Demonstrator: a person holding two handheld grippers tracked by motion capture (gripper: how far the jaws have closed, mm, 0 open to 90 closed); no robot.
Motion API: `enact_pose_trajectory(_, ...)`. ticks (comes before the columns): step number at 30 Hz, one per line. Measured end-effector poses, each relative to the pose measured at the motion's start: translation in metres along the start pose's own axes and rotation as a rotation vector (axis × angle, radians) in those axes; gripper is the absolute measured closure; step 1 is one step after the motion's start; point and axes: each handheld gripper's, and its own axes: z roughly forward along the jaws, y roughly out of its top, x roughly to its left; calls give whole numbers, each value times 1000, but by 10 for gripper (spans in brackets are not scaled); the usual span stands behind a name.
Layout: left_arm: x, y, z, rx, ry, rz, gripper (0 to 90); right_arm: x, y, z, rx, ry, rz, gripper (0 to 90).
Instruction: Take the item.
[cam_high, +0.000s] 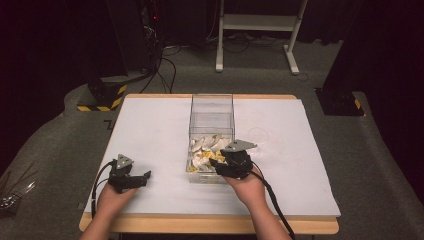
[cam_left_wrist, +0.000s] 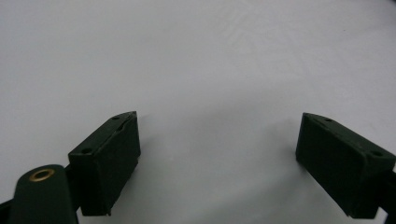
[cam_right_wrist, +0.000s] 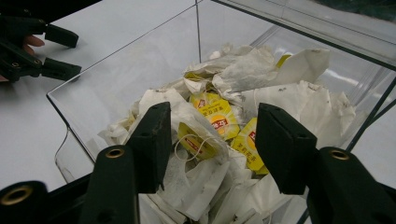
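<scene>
A clear plastic box (cam_high: 211, 131) on the white table (cam_high: 150, 135) holds a heap of tea bags (cam_right_wrist: 219, 121) with yellow tags, above which the right gripper (cam_right_wrist: 212, 140) hangs, jaws half-apart and unclamped, while the left gripper (cam_left_wrist: 217, 140) gapes over bare tabletop; lower bags are hidden.

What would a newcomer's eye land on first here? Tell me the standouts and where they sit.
First, the clear plastic box in the middle of the white table, its near end heaped with tea bags with yellow tags. The right gripper reaches in over its near rim, its jaws on either side of a bag but not yet pressing it. The left gripper rests open on bare table at the near left.
</scene>
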Motion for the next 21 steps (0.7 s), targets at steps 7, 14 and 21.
enact_pose_trajectory(7,0,0,0,0,0,0,139,-2,-1,4,32,19,1,543)
enact_pose_trajectory(14,0,0,0,0,0,-1,140,-3,-1,8,53,40,-16,631)
enact_pose_trajectory(21,0,0,0,0,-2,-4,139,-2,0,14,101,42,-41,638)
